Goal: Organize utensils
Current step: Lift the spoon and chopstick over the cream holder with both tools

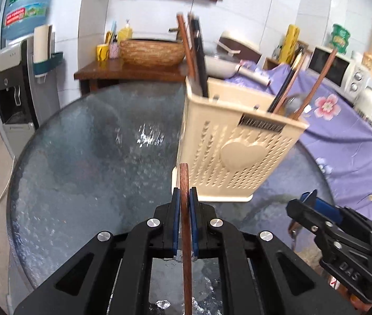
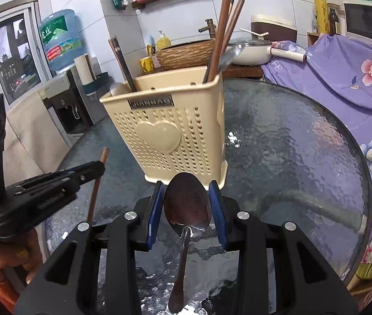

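Now, left wrist view: the left gripper (image 1: 185, 197) has its jaws clamped on a wooden chopstick (image 1: 185, 181), whose tip stands up just past the blue pads.
Holder: a cream utensil holder (image 1: 234, 152) stands on the glass counter (image 1: 86, 162) directly ahead, tilted in this view, its base just beyond the chopstick tip.
Holder contents: dark and wooden chopsticks (image 1: 193, 52) rise from the far-left compartment; more sticks and a metal utensil lean in the right one.
Open room: bare glass spreads wide to the left, out to the round rim.
Right side: the right gripper (image 1: 314, 204) sits low near the counter's right edge, a purple floral cloth (image 1: 343, 131) behind it.
Beyond the rim: a water dispenser (image 1: 12, 84) left, a woven basin (image 1: 151, 52) on a wooden stand behind.

Right wrist view: the right gripper (image 2: 187, 197) holds a metal spoon (image 2: 187, 202), its jaws pressed on the bowl's two sides, handle hanging down.
Holder: its heart front (image 2: 164, 136) faces the camera, just past the spoon.
Open room: bare glass runs right to the curved edge, where the floral cloth (image 2: 343, 78) crowds in.
Left side: the left gripper (image 2: 91, 169) with its chopstick (image 2: 99, 178) stands beside the holder's left corner, apart from it.
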`<state>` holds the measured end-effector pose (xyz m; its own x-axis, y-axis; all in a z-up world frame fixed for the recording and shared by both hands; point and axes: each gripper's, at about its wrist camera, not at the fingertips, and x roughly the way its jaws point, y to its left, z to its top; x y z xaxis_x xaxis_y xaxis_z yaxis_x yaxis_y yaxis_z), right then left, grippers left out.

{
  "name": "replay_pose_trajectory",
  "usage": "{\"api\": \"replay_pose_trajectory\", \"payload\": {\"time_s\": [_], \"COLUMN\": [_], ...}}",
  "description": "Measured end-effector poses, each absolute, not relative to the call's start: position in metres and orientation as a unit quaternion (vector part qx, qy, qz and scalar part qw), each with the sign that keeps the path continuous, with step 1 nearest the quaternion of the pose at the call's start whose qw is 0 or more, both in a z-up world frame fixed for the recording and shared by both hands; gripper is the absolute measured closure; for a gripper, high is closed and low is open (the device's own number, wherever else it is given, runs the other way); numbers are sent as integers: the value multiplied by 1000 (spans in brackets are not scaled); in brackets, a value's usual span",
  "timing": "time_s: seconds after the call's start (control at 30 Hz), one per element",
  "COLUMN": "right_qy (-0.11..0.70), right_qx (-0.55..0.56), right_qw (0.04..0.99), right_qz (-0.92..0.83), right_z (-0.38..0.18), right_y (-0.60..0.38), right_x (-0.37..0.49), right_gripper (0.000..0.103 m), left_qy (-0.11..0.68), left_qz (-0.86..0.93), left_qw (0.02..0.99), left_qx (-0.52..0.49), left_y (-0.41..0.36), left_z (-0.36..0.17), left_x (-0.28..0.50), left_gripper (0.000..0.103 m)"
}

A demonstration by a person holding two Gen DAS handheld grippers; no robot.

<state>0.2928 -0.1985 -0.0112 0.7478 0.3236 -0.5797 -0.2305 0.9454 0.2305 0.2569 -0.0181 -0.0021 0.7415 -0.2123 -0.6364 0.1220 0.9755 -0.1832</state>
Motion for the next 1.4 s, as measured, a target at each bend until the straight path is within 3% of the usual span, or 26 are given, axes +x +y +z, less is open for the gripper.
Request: {"api": "replay_pose_trajectory", "payload": {"time_s": [0.7,1.4], "right_qy": [281,283], "right_qx": [55,60], "right_qw": [940,931], "right_qz": [185,224], "right_z": [46,85], "right_y": [-198,-207], "right_x": [274,287], "right_gripper": [69,69], "left_qy": [252,223], "left_qz": [-128,-160], "left_qw": [957,960], "left_qx": [-67,-51], "left_y": [-8,-16], "left_z": [73,111], "left_x": [213,214], "left_gripper": [96,96]}}
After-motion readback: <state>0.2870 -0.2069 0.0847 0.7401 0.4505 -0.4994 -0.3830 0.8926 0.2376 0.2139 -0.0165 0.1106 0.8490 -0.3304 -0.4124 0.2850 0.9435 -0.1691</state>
